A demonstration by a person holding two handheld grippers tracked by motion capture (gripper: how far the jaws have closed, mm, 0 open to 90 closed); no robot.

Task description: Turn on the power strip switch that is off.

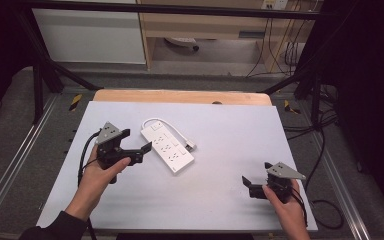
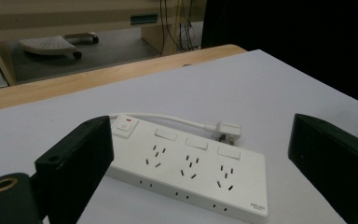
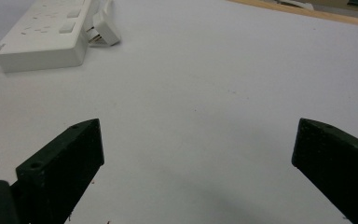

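A white power strip (image 1: 167, 146) lies slantwise on the white table top (image 1: 230, 145), left of centre. Its short cable loops round to a white plug (image 1: 191, 145) resting beside it. My left gripper (image 1: 137, 142) stands open just left of the strip, jaws pointing at it without touching. In the left gripper view the power strip (image 2: 191, 168) lies between and beyond the open jaws of the left gripper (image 2: 200, 140), with its red-marked switch (image 2: 123, 127) and plug (image 2: 226, 129) visible. My right gripper (image 1: 256, 172) is open near the front right, empty; in its view the right gripper (image 3: 196, 140) faces bare table, power strip (image 3: 42, 35) far left.
A wooden strip (image 1: 180, 96) borders the table's far edge. Black frame posts (image 1: 37, 85) stand at both back corners. Cables (image 1: 325, 145) trail over the floor at the right. A desk with a wheeled base (image 1: 182, 42) stands behind.
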